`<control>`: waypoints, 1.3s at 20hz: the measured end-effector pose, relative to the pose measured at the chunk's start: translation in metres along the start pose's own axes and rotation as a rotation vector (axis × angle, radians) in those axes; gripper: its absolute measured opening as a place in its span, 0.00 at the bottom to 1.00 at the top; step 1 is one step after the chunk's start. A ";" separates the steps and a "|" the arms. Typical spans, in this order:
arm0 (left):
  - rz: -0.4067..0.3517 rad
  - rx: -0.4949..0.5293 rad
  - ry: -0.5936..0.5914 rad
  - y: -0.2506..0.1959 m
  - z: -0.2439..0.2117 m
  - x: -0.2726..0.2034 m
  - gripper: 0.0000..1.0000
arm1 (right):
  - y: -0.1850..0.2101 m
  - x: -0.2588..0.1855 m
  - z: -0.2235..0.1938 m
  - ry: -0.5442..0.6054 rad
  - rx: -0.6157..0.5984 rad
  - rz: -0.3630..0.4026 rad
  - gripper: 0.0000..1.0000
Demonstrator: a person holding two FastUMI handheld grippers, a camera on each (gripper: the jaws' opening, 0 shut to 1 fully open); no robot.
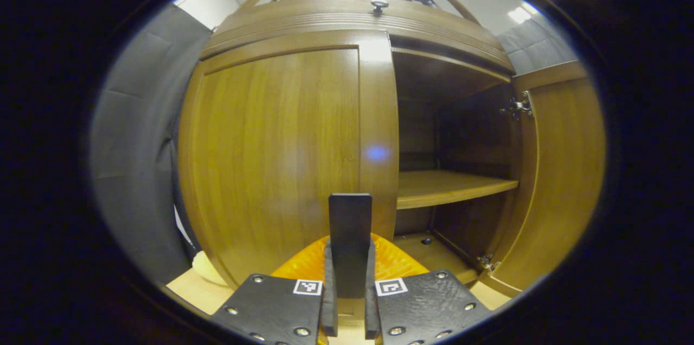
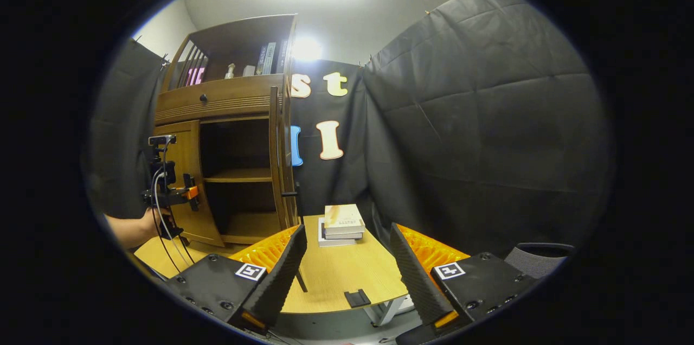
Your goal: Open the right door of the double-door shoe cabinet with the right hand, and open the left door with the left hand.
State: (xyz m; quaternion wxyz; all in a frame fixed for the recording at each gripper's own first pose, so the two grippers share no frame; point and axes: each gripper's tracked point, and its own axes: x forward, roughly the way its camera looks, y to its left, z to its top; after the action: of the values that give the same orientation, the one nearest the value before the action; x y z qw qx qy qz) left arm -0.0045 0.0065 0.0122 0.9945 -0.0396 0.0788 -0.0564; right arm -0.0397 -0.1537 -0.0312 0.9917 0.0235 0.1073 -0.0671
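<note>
Right door open, left door shut, left tool clenched on the left door's handle.

In the left gripper view the left tool (image 1: 349,280) has both fingers closed on a dark upright handle (image 1: 350,225) (long axis vertical) at 6 o'clock; the left door (image 1: 276,160) rises behind it toward 11 o'clock, flush with the cabinet (image 1: 352,17). The right door (image 1: 564,171) stands swung out at 3 o'clock, baring one shelf (image 1: 450,186). The left hand is plainly the nearer for the remaining pull, I judge. In the right gripper view the right tool (image 2: 347,274) is released, jaws wide, well apart from the cabinet, over the bench (image 2: 347,269). Count: two doors, one shelf, one stack of books (image 2: 341,223).
</note>
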 end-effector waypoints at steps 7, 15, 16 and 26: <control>-0.009 -0.024 0.000 0.025 0.001 -0.069 0.18 | 0.022 0.015 0.000 -0.011 -0.007 0.080 0.96; 0.050 -0.029 -0.004 0.058 0.004 -0.117 0.23 | 0.054 0.023 0.001 -0.028 0.005 0.177 0.96; 0.056 -0.029 -0.005 0.064 0.000 -0.123 0.23 | 0.058 0.025 0.000 -0.026 0.009 0.186 0.96; 0.094 -0.017 -0.013 0.121 0.003 -0.171 0.22 | 0.110 0.027 -0.007 -0.015 0.002 0.286 0.92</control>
State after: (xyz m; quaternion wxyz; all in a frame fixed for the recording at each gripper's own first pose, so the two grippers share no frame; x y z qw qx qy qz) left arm -0.1587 0.1467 0.0300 0.9962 -0.0447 0.0743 -0.0087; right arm 0.0005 -0.0479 -0.0403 0.9919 0.0392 0.0952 0.0748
